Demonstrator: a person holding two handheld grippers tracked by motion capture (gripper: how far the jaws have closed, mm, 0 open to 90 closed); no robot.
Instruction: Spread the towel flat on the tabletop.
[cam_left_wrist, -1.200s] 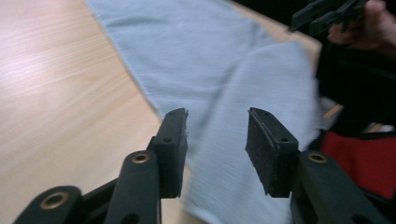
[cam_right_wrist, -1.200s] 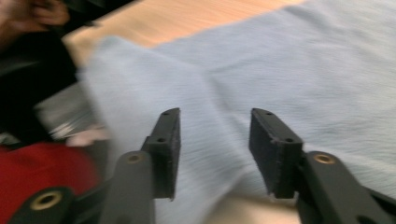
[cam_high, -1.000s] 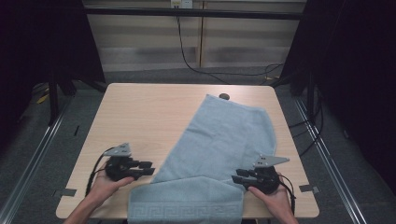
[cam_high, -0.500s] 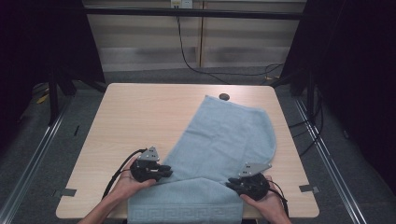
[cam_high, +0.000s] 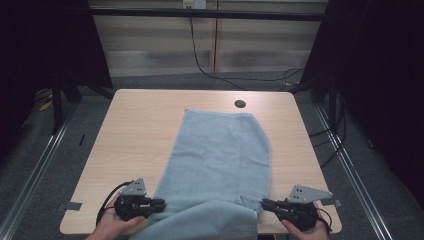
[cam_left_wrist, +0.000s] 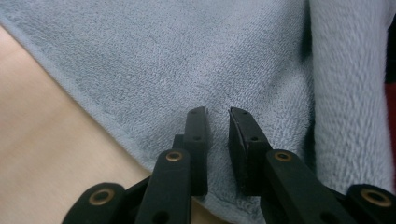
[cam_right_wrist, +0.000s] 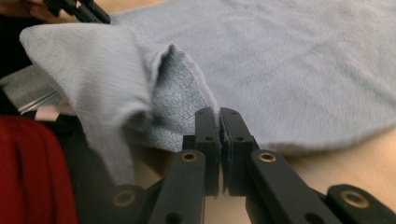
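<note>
Towel (cam_high: 220, 160), light blue terry, lies lengthwise down the middle of the wooden tabletop (cam_high: 145, 130). Its far end stops just short of the round cable hole (cam_high: 240, 104) near the far edge, and its near end hangs over the near edge between the person's two hands.

At the near left corner of the tabletop, the left gripper (cam_high: 159, 203) lies level and points inward at the towel's left hem. In the left gripper view its jaws have just been closing. A narrow gap is left between them, they rest over the towel's border, and no cloth can be made out pinched between the pads, so whether they grip it cannot be told.

At the near right corner, the right gripper (cam_high: 264, 203) points inward at the towel's right hem. In the right gripper view (cam_right_wrist: 219, 114) its jaws have just been closing and now stand pressed together on the towel's edge. The cloth rises from the pads in a raised fold that droops toward the near edge.

In that same view the left gripper (cam_right_wrist: 95, 14) sits far off at the towel's other side. Bare wood shows on either side of the towel.
</note>
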